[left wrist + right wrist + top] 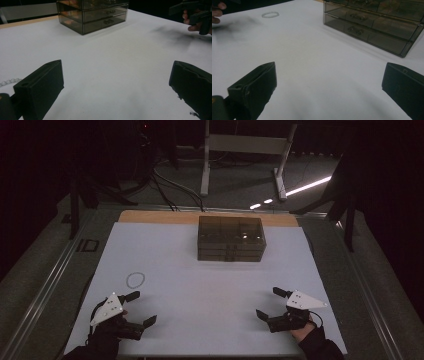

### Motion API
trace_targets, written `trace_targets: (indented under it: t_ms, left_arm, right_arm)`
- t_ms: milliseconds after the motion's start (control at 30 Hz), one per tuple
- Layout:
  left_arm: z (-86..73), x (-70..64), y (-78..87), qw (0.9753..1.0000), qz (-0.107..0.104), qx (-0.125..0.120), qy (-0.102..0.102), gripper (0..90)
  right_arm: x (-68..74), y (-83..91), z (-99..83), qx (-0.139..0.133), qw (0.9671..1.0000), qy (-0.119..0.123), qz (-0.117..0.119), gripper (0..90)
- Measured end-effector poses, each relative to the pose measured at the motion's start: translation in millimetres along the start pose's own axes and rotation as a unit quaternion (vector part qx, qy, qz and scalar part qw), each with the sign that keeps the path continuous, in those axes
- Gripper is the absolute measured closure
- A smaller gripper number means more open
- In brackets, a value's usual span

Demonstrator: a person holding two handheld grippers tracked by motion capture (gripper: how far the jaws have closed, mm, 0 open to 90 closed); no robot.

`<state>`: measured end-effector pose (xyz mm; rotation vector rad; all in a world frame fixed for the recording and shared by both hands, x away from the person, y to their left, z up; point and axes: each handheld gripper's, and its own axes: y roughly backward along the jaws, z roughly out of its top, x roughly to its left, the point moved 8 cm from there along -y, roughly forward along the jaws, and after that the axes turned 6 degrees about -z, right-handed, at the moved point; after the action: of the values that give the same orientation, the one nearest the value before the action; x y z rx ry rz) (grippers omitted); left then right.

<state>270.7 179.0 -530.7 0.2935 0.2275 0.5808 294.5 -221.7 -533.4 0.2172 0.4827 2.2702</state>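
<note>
Bracelet (135,279) on white table (210,285)

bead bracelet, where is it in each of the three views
High view: the bead bracelet lies on the white table, left of centre, just beyond the left gripper.
Left gripper view: a few beads at the left edge, beside the left jaw.
Right gripper view: top left.
Shared landmark: the smoky drawer box.

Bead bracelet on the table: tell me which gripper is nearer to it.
Left. The left gripper sits just below the bracelet on the table's left side; the right gripper is far across on the right side.
</note>
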Motion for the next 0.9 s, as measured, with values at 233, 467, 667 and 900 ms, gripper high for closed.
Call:
trace_targets:
  t_ms: [233, 467, 667, 900]
  left_arm:
    - [-0.8, -1.0, -1.2, 1.0000, -0.002, 0.005, -0.002, 1.1]
    - [-1.3, -1.6, -1.6, 1.0000, -0.003, 0.005, -0.002, 1.1]
    - [-0.9, -1.7, -0.5, 1.0000, -0.003, 0.002, 0.002, 1.1]
    - [0.3, -1.8, -0.1, 1.0000, -0.001, 0.000, 0.001, 1.1]
  right_arm:
    - [0.6, -0.2, -0.2, -0.001, 1.0000, 0.004, 0.000, 0.2]
    - [4.0, -2.0, -0.2, 0.003, 1.0000, 0.006, 0.005, 0.2]
    - [4.5, -3.2, -0.1, 0.010, 0.9999, -0.001, 0.010, 0.2]
    - [8.9, -4.1, 0.1, 0.019, 0.9997, 0.006, 0.011, 0.2]
